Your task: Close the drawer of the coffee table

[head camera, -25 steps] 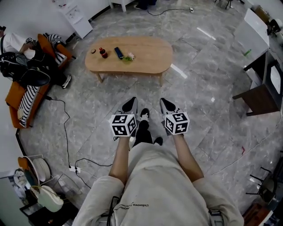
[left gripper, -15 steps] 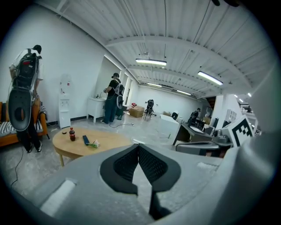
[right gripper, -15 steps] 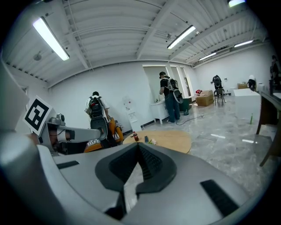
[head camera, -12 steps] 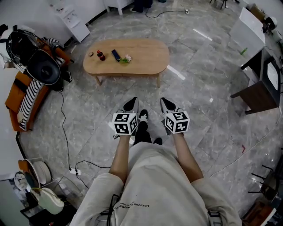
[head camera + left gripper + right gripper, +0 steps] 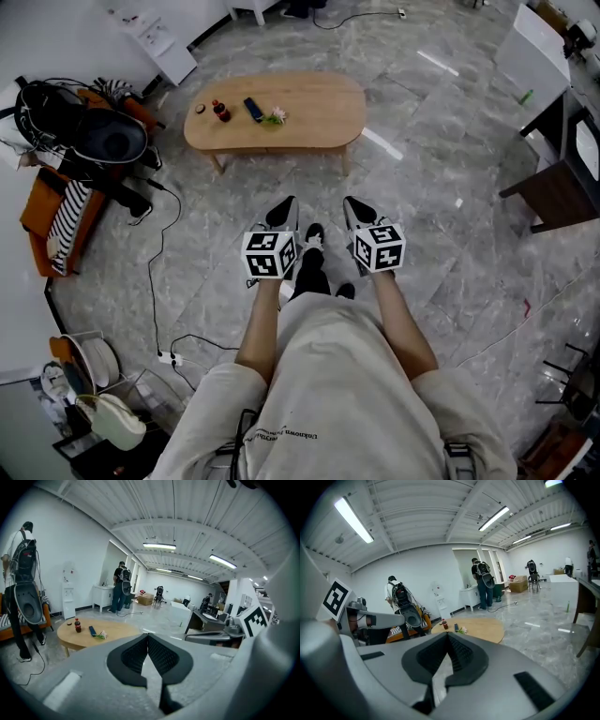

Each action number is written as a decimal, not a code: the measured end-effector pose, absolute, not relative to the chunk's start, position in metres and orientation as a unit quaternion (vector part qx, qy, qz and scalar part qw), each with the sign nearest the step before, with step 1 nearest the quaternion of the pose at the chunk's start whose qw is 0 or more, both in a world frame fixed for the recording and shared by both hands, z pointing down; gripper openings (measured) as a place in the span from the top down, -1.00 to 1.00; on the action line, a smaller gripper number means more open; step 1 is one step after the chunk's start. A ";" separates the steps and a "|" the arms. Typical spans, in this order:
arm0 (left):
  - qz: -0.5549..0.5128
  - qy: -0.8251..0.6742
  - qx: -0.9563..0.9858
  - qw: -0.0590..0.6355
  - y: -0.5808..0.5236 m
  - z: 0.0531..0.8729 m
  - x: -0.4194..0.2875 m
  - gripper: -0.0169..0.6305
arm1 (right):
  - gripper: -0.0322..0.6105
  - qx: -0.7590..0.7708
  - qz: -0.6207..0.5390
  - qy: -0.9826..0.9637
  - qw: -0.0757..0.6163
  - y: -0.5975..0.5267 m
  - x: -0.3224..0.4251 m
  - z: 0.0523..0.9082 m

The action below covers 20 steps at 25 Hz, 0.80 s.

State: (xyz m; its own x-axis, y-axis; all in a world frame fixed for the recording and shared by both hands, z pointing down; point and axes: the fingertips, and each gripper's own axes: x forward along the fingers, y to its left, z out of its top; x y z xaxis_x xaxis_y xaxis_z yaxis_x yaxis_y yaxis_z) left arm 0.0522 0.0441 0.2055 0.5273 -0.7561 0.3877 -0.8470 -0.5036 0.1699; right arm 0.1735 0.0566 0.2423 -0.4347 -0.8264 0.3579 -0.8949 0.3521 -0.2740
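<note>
The oval wooden coffee table [image 5: 309, 112] stands on the marble floor well ahead of me. No drawer shows on it from any view. A small red bottle [image 5: 220, 111], a dark remote [image 5: 253, 110] and a green sprig [image 5: 276, 117] lie on its left half. My left gripper [image 5: 285, 204] and right gripper [image 5: 352, 204] are held side by side at waist height, pointing at the table and far short of it. Both are shut with nothing between the pads. The table appears beyond the shut left gripper [image 5: 148, 635] as [image 5: 101, 637] and beyond the shut right gripper [image 5: 448, 635] as [image 5: 480, 627].
A person carrying a backpack rig [image 5: 103, 141] stands by the orange sofa [image 5: 42, 211] at the left. A cable [image 5: 161, 248] trails over the floor to a power strip. A dark side table [image 5: 562, 178] stands at the right, a white cabinet [image 5: 161, 42] at the back.
The person with the backpack rig at the left has shifted beside the sofa, and the cable has moved with them. Both grippers have kept still and shut.
</note>
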 end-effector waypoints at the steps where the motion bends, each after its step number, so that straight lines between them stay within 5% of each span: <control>1: 0.133 -0.469 0.856 0.173 0.045 0.206 0.050 0.92 | 0.85 0.525 0.217 -0.819 0.080 0.056 0.171 0.242; 20: 0.138 -0.470 0.855 0.170 0.049 0.209 0.045 0.92 | 0.85 0.524 0.206 -0.823 0.074 0.058 0.166 0.238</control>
